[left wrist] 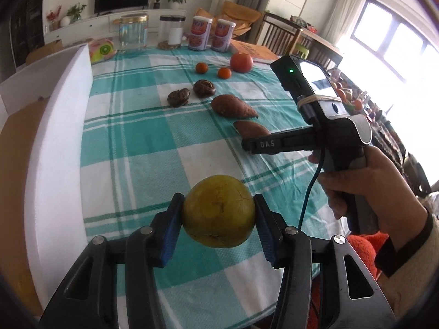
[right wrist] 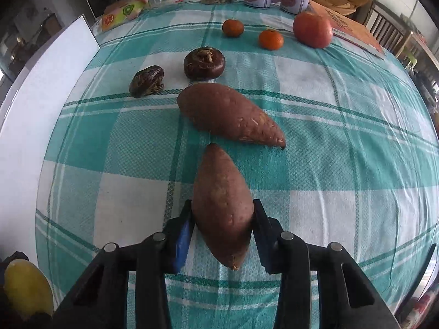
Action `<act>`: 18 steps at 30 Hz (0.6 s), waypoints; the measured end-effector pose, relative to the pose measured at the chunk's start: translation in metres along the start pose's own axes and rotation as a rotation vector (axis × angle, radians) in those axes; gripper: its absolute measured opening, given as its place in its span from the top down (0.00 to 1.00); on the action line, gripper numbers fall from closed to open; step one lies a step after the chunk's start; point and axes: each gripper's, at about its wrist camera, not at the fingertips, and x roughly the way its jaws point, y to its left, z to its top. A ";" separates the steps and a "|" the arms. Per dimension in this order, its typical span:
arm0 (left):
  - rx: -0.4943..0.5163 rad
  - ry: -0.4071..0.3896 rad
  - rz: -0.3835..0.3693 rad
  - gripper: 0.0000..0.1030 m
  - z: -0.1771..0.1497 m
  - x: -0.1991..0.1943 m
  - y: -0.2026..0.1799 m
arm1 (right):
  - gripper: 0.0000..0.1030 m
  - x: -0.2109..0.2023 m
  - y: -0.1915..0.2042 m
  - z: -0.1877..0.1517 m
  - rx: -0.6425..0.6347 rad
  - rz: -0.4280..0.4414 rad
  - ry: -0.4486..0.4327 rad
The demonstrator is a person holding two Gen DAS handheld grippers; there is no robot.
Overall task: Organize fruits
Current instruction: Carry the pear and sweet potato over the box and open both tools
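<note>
Yellow-green fruit (left wrist: 218, 210) sits clamped btwn the blue pads of the left gripper (left wrist: 218, 219), both pads pressed on its sides, fruit held clear above the teal-and-white checked tablecloth (left wrist: 131, 142). Right gripper (right wrist: 222, 233) is closed on the near sweet potato (right wrist: 222, 203), pads against both flanks, its pointed tip aimed away from the camera; can't tell if it rests on the cloth or is off it. Second sweet potato (right wrist: 230, 113) lies just beyond, w/ a small gap btwn them. Past that, two dark round fruits (right wrist: 204, 61) side by side, then two small oranges (right wrist: 270, 39) and a big red-orange fruit (right wrist: 312, 28) near the far edge. Behind them stand two printed tins (left wrist: 201, 33) and two clear jars (left wrist: 133, 31). White foam board (left wrist: 55, 137) runs along the table's left side. In the left view, a hand (left wrist: 365, 181) grips the right gripper's handle.
</note>
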 end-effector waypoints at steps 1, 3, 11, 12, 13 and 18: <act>0.000 0.003 -0.008 0.49 -0.004 -0.006 0.001 | 0.61 -0.005 -0.008 -0.008 0.037 0.032 -0.010; -0.013 -0.005 -0.030 0.49 -0.009 -0.020 0.004 | 0.61 -0.018 -0.034 -0.028 0.170 0.182 -0.039; -0.094 -0.101 -0.087 0.49 -0.007 -0.080 0.030 | 0.61 -0.027 -0.074 -0.098 0.534 0.717 -0.061; -0.106 -0.120 -0.085 0.49 -0.005 -0.089 0.036 | 0.61 -0.032 -0.063 -0.096 0.522 0.747 -0.066; -0.117 -0.141 -0.076 0.49 -0.004 -0.098 0.044 | 0.61 -0.040 -0.049 -0.092 0.499 0.778 -0.073; -0.203 -0.227 0.096 0.49 -0.006 -0.132 0.105 | 0.61 -0.088 0.072 -0.052 0.239 0.887 -0.088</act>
